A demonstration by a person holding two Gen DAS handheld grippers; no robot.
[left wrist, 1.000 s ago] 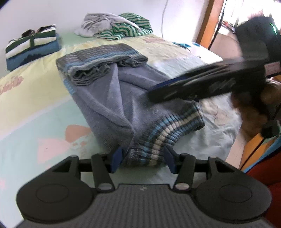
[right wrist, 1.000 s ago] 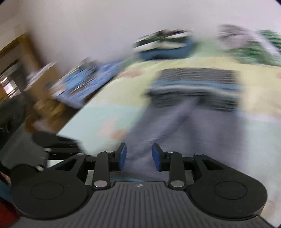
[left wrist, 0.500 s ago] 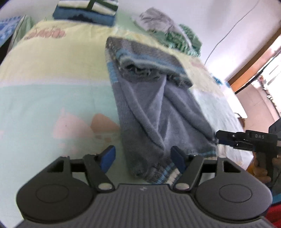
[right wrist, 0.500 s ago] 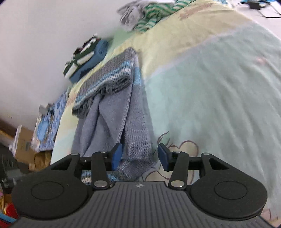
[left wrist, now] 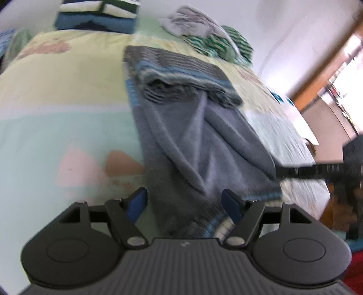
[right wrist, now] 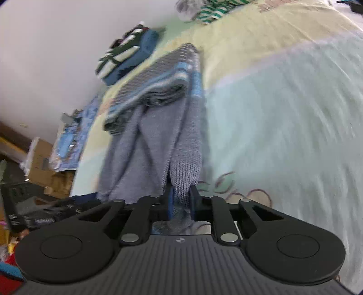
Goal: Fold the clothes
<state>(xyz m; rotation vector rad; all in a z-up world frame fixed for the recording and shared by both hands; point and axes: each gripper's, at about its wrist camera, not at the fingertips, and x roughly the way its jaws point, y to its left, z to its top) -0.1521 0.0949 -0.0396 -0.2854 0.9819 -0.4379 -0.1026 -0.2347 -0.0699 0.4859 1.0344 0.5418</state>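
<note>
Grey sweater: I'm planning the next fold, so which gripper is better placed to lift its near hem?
Right gripper: its jaws are closing on the grey sweater hem. Left gripper only straddles it, open.

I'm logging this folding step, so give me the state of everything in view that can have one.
grey sweater: flat on the bed, sleeves folded in, top end folded over.
right gripper: jaws closing on the sweater's near corner.
left gripper: open, hem between its fingers, not pinched.
folded stack: folded.
striped clothes pile: unfolded heap.
</note>
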